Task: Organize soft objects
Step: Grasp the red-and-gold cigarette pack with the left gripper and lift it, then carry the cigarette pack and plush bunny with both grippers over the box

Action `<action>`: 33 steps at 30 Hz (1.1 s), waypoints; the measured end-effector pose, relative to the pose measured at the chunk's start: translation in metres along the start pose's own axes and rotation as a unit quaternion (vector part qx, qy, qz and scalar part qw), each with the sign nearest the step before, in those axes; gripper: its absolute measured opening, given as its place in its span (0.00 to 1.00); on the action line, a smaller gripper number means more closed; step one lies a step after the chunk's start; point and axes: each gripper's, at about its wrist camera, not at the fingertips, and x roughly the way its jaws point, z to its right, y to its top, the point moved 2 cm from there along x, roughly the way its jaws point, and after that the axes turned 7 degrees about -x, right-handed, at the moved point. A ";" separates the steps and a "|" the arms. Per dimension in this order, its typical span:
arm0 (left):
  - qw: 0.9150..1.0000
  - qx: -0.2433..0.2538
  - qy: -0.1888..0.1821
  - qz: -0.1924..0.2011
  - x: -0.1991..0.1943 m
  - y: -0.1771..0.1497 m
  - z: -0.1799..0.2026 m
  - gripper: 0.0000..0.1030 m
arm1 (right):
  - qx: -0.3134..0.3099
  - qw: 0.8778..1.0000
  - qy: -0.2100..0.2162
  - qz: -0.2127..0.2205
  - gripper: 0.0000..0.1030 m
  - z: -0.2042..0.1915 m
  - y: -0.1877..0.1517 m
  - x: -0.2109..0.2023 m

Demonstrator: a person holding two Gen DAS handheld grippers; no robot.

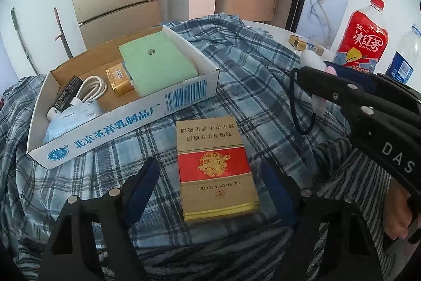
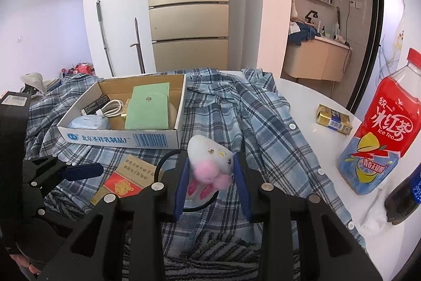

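My right gripper [image 2: 210,175] is shut on a small white and pink plush toy [image 2: 210,162] with a black elastic loop [image 2: 163,162], held above the plaid shirt [image 2: 263,128]. The toy also shows in the left wrist view [image 1: 311,58]. My left gripper [image 1: 210,175] is open and empty, its fingers on either side of a gold and red cigarette pack [image 1: 214,165] that lies on the shirt. A cardboard tray [image 1: 126,117] behind holds a green pouch [image 1: 155,62], a white cable [image 1: 92,91] and a blue packet [image 1: 71,120].
A red ice tea bottle [image 2: 381,128] and a dark bottle [image 2: 405,194] stand at the right on the white table [image 2: 315,96]. A gold pack [image 2: 332,119] lies near them. A fridge [image 2: 188,4] stands behind.
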 end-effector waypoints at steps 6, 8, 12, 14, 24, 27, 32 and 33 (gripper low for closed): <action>1.000 0.009 0.012 -0.009 0.005 -0.002 0.003 0.64 | -0.007 1.000 0.000 -0.008 0.32 -0.003 -0.001 0.002; 1.000 0.008 0.013 -0.011 0.006 -0.002 0.001 0.61 | -0.008 1.000 0.000 -0.009 0.32 -0.003 -0.001 0.003; 1.000 0.010 0.019 -0.005 0.002 -0.002 0.001 0.57 | -0.008 1.000 0.000 -0.011 0.32 -0.004 -0.001 0.004; 1.000 0.009 0.019 -0.001 0.001 -0.002 0.000 0.57 | -0.009 1.000 0.001 -0.011 0.32 -0.004 -0.001 0.004; 0.990 0.014 0.005 0.143 -0.056 -0.003 0.003 0.57 | -0.017 1.000 0.013 0.021 0.32 -0.008 0.000 -0.007; 0.976 -0.001 0.025 0.214 -0.081 -0.003 -0.001 0.57 | -0.018 0.999 0.019 0.036 0.32 -0.008 0.002 -0.012; 0.955 -0.017 0.050 0.293 -0.110 -0.006 -0.006 0.57 | -0.026 0.996 0.019 0.081 0.32 -0.012 0.005 -0.028; 0.953 -0.015 0.053 0.296 -0.111 -0.007 -0.005 0.57 | -0.028 0.995 0.019 0.093 0.31 -0.013 0.006 -0.032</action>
